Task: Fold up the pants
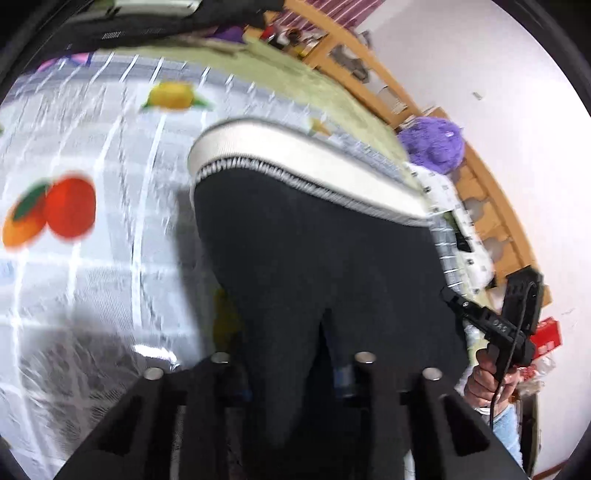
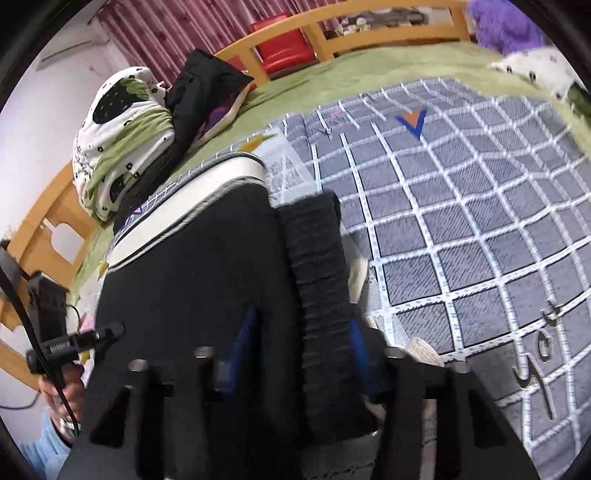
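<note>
The black pants point(image 1: 314, 251) with a white waistband point(image 1: 295, 155) lie on the bed, stretched away from both grippers. My left gripper point(image 1: 291, 373) is shut on the black fabric, which bunches up between its fingers. My right gripper point(image 2: 299, 365) is shut on the pants point(image 2: 207, 266); a ribbed black cuff point(image 2: 317, 266) runs up between its blue-padded fingers. The right gripper also shows at the right edge of the left wrist view point(image 1: 495, 325), and the left gripper at the left edge of the right wrist view point(image 2: 74, 343).
A fruit-print plastic sheet point(image 1: 92, 184) and a grey checked blanket point(image 2: 461, 206) cover the green bed point(image 2: 369, 70). A wooden bed frame point(image 2: 295, 29), a purple plush toy point(image 1: 436, 144), a pile of bedding point(image 2: 118, 129) and a black jacket point(image 2: 199, 81) border the area.
</note>
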`<act>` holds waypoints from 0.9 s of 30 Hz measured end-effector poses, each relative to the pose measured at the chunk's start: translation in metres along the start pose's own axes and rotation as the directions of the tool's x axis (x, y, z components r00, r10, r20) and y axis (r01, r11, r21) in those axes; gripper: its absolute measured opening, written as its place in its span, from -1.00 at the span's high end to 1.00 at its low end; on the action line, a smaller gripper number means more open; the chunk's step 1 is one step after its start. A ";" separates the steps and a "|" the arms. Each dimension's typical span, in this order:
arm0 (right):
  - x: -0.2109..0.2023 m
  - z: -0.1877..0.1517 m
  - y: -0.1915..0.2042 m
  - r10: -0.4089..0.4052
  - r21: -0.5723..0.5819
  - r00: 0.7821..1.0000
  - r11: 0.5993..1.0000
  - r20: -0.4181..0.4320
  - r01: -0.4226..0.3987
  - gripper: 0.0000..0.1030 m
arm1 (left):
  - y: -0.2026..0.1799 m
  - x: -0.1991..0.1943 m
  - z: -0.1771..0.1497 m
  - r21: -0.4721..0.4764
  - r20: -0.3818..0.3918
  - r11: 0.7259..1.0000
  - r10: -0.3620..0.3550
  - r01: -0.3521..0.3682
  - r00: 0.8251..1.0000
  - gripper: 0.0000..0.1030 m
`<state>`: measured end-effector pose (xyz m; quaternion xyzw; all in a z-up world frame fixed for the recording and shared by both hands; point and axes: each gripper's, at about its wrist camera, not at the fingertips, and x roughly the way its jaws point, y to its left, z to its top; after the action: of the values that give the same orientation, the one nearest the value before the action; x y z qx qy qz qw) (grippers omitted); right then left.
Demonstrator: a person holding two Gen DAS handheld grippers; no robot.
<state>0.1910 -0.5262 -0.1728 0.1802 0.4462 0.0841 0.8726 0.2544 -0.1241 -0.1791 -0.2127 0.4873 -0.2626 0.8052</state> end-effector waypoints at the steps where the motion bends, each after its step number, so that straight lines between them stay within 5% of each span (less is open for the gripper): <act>1: -0.009 0.002 0.003 0.020 0.024 1.000 1.000 0.002 -0.020 0.52 | 0.000 -0.008 0.005 -0.009 -0.004 1.000 -0.020 0.020 1.000 0.57; 4: -0.026 0.005 0.029 0.078 0.061 0.997 0.995 -0.015 -0.077 0.60 | 0.001 -0.050 0.017 -0.004 0.033 1.000 -0.026 0.026 0.999 0.59; 6: -0.026 -0.003 0.062 0.073 0.014 0.995 0.997 -0.071 -0.072 0.64 | 0.008 -0.085 0.021 0.026 0.067 0.999 0.036 -0.038 0.997 0.59; 11: 0.003 -0.030 0.145 0.225 -0.063 0.961 0.969 -0.160 -0.237 0.79 | 0.062 -0.139 0.025 0.005 0.088 0.982 0.187 -0.188 0.978 0.52; 17: 0.047 -0.037 0.170 0.129 -0.120 0.970 0.980 -0.204 -0.156 0.46 | 0.117 -0.132 -0.008 -0.065 0.017 0.926 0.373 -0.372 0.927 0.22; 20: 0.032 -0.036 0.172 0.109 -0.143 0.981 0.981 -0.159 -0.132 0.42 | 0.115 -0.141 -0.025 -0.019 0.037 0.925 0.381 -0.380 0.924 -0.15; 24: 0.010 -0.026 0.198 0.065 -0.238 0.998 0.969 -0.022 -0.069 0.39 | 0.108 -0.163 -0.045 0.011 0.092 0.908 0.416 -0.418 0.905 -0.16; 27: 0.022 -0.015 0.212 0.081 -0.252 0.997 0.964 -0.019 -0.083 0.11 | 0.112 -0.186 -0.059 -0.031 0.118 0.926 0.377 -0.376 0.919 -0.17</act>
<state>0.1951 -0.3205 -0.1144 0.0853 0.4277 0.1771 0.8823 0.1534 0.0745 -0.1464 -0.1342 0.4700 -0.0877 0.8680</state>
